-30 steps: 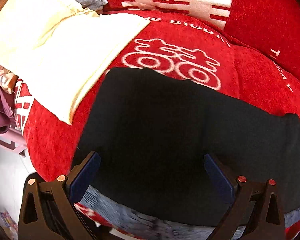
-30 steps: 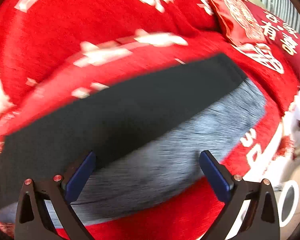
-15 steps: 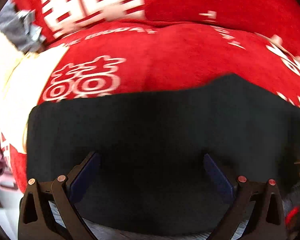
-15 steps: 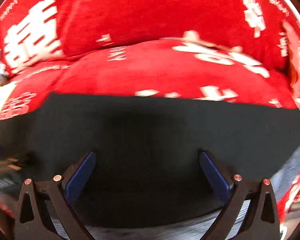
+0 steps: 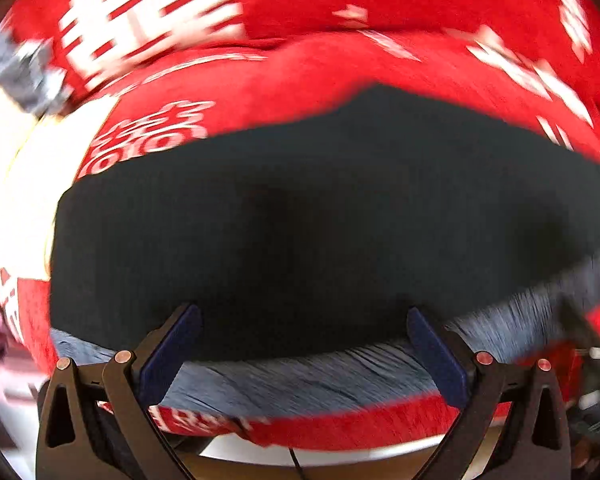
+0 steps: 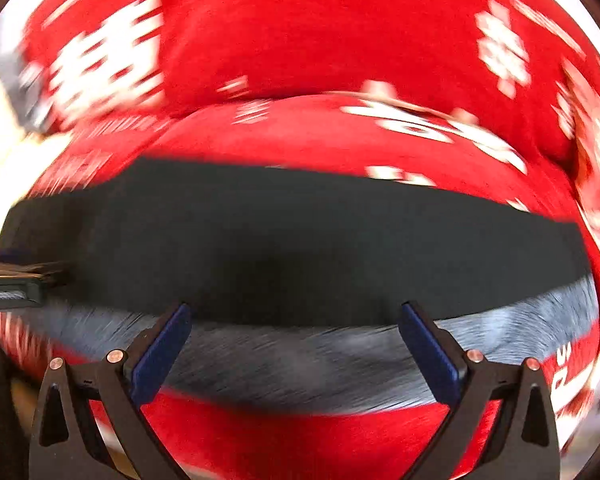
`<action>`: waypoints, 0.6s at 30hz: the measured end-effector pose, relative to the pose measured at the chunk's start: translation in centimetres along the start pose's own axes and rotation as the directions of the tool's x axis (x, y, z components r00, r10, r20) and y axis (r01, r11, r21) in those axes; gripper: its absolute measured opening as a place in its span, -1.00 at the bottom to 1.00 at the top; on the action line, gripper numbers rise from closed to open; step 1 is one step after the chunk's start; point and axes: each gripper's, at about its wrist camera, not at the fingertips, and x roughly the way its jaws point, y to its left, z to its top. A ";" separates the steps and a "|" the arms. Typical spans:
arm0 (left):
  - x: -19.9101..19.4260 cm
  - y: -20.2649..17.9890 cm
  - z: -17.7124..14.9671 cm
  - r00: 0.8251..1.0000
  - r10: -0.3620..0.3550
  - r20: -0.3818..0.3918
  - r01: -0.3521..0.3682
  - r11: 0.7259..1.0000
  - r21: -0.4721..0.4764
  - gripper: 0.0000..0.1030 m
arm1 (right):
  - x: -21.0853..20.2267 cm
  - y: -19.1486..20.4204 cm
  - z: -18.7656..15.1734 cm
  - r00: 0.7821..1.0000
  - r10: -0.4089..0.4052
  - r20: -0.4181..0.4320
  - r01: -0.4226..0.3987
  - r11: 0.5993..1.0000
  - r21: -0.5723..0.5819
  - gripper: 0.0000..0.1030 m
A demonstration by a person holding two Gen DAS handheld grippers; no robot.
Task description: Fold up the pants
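Observation:
Black pants (image 5: 320,232) lie flat across a red cushion, with their grey inner lining (image 5: 300,376) showing along the near edge. My left gripper (image 5: 300,344) hangs open over that near edge with nothing between its blue pads. In the right wrist view the same pants (image 6: 300,240) stretch left to right, the grey lining (image 6: 300,364) in front. My right gripper (image 6: 296,340) is open too, over the lining, empty. At that view's left edge part of the other gripper (image 6: 12,284) pokes in. Both views are blurred by motion.
The red sofa cushion (image 5: 340,60) with white lettering carries the pants, with a red back cushion (image 6: 320,32) behind. A cream cloth (image 5: 32,168) lies at the left and a grey garment (image 5: 16,72) beyond it. The cushion's front edge (image 5: 340,428) is close below the pants.
Both cameras have pulled back and swung, so the pants' near edge and grey lining show again. Both grippers stayed open and hold nothing.

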 end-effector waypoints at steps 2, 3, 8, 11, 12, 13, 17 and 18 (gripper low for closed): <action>-0.3 -1.0 -0.8 0.998 0.037 0.043 -0.039 0.999 0.027 1.00 | 1.1 1.4 -0.6 0.999 0.013 -0.042 -0.015 0.999 -0.039 1.00; -0.2 -0.7 -0.3 0.998 0.031 0.046 -0.033 0.999 0.036 1.00 | 2.0 1.7 -0.9 0.998 0.002 -0.066 -0.005 0.999 -0.043 1.00; 0.1 1.7 -0.4 1.000 -0.026 -0.002 0.025 0.999 -0.047 1.00 | 2.0 -0.5 -1.1 0.998 -0.011 -0.069 0.009 0.999 -0.035 1.00; 0.2 2.4 -1.2 1.000 -0.024 -0.005 0.024 0.998 -0.061 1.00 | 0.9 -3.8 -1.9 0.997 -0.040 -0.071 0.042 0.999 0.033 1.00; 0.1 2.6 -1.4 1.000 -0.023 -0.006 0.023 0.998 -0.061 1.00 | 0.7 -5.9 -2.1 0.996 -0.050 -0.075 0.056 0.995 0.084 1.00; 0.4 2.4 -1.8 1.000 -0.023 -0.009 0.022 0.998 -0.061 1.00 | 0.4 -7.5 -2.4 0.996 -0.053 -0.077 0.062 0.990 0.126 1.00; 1.1 3.6 -2.3 0.999 -0.039 -0.038 0.036 0.996 -0.078 1.00 | -0.3 -15.4 -3.9 0.991 -0.085 -0.103 0.116 0.930 0.348 1.00; 1.4 3.9 -2.2 0.998 -0.041 -0.046 0.037 0.996 -0.081 1.00 | -0.4 -17.0 -4.4 0.989 -0.099 -0.111 0.135 0.909 0.393 1.00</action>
